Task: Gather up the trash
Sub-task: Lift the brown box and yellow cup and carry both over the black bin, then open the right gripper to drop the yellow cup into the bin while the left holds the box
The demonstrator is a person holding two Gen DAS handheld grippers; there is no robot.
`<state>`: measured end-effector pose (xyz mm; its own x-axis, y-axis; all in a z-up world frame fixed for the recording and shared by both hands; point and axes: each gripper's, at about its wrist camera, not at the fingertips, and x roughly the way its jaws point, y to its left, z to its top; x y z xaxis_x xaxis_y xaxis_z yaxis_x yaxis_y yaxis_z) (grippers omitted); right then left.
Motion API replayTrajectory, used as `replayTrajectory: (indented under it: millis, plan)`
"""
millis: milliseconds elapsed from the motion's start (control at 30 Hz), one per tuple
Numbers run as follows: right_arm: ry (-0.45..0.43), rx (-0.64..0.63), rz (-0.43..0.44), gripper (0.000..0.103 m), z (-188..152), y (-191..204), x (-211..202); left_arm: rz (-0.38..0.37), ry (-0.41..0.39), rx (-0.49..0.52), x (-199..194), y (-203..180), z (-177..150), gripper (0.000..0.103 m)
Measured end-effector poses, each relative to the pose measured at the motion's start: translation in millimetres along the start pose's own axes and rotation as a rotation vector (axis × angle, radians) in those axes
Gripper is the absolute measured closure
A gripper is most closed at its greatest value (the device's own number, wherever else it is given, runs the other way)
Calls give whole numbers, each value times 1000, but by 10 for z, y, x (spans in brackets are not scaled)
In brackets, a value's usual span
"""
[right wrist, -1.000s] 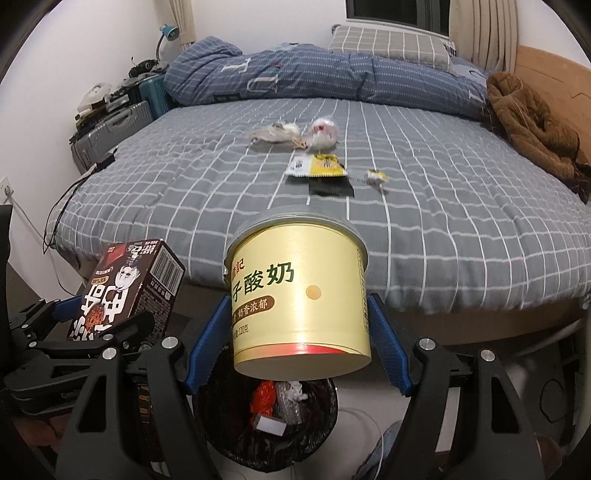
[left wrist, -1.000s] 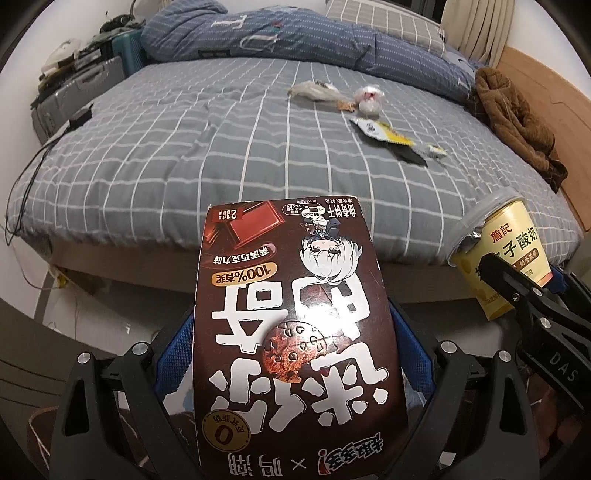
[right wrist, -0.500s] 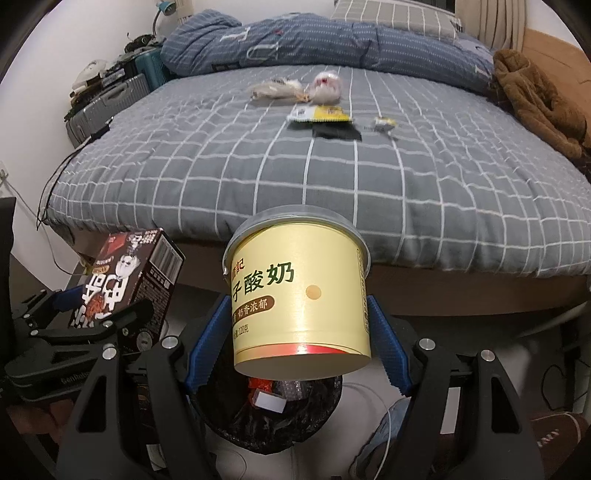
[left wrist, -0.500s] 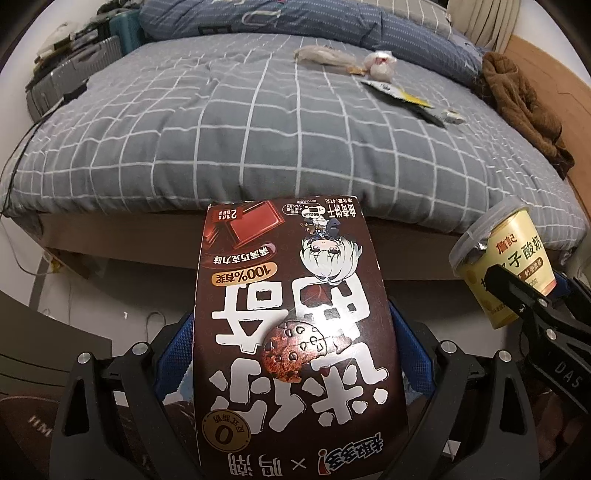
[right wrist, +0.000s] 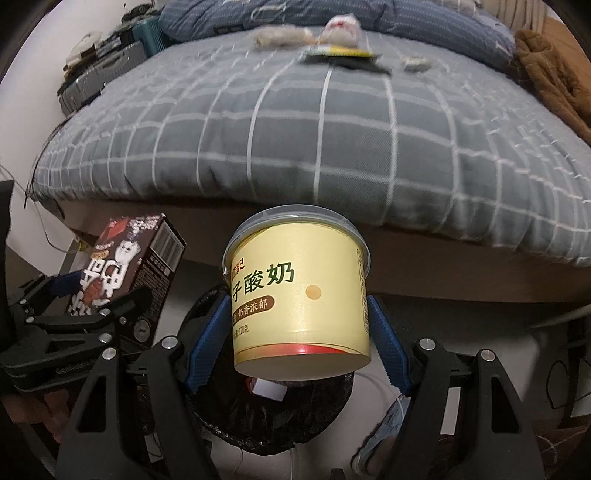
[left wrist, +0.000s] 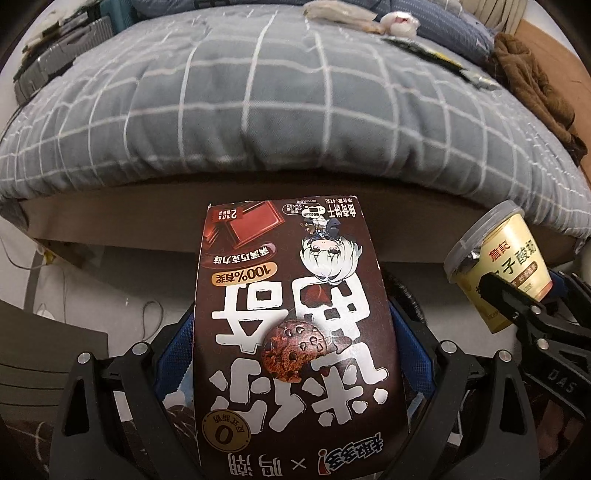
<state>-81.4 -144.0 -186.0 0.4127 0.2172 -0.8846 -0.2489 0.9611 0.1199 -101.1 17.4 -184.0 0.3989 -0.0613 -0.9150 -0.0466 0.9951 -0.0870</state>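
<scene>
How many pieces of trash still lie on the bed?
5, all far back on the quilt: a clear wrapper, a white wad, a yellow packet, a black piece and a small scrap. Blur may hide more.

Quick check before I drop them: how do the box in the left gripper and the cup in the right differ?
The cookie box is flat-sided and dark brown; the yogurt cup is round and pale yellow. The box sits off to the side of the black-lined bin; the cup hangs right above it. Both are clamped between blue pads.
</scene>
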Motion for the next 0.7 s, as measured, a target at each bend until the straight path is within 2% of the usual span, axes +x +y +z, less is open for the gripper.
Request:
replayTrajectory:
  millis: [333, 467, 500, 567, 700]
  plan:
    - [124, -43, 24, 32, -167, 197, 463, 30, 55, -28, 164, 194, -133, 12]
    - [139, -67, 18, 32, -185, 282, 524, 38, 63, -32, 174, 229, -128, 12]
    - [143, -69, 18, 31, -190, 287, 536, 38, 65, -31, 173, 222, -116, 12]
    - [136, -67, 11, 21, -198, 271, 531, 37, 66, -29, 179, 210, -125, 12]
    - [115, -52, -10, 15, -198, 163, 502, 30, 67, -8, 108, 157, -130, 12]
